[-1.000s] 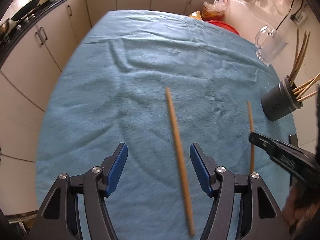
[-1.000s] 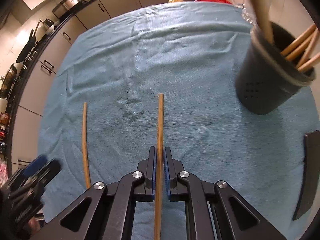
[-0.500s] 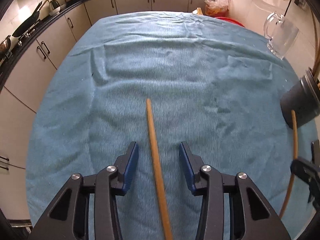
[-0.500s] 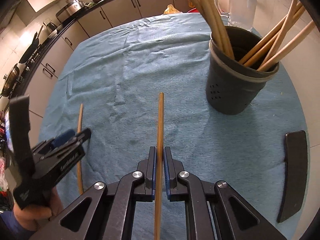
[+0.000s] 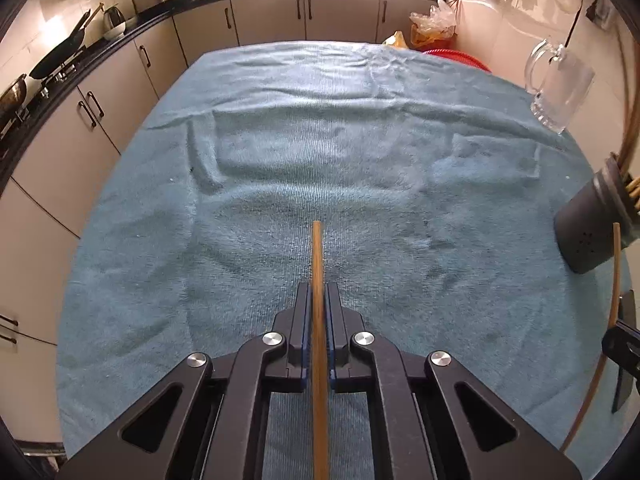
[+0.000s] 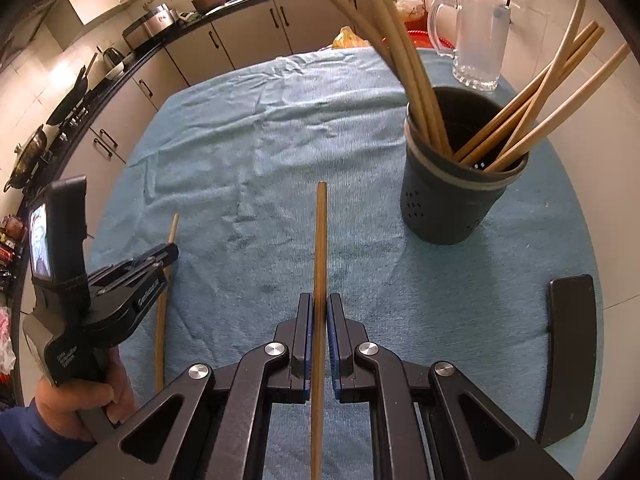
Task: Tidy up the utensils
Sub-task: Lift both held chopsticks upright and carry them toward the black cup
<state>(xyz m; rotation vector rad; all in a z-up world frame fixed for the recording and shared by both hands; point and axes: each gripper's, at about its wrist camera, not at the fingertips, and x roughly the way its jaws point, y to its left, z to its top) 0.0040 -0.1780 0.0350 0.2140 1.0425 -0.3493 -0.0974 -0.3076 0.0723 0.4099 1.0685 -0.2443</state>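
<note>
Left gripper (image 5: 319,300) and right gripper (image 6: 319,308) each clamp a chopstick (image 5: 318,256).

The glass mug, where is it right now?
In the right wrist view the glass mug stands upper right, at the far edge of the blue cloth, just behind the dark utensil holder.

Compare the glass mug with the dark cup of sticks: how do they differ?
The glass mug is clear and has a handle; the dark utensil holder is opaque, handleless, with small holes. The mug looks empty; the holder contains wooden chopsticks. Both stand upright on the blue cloth.
</note>
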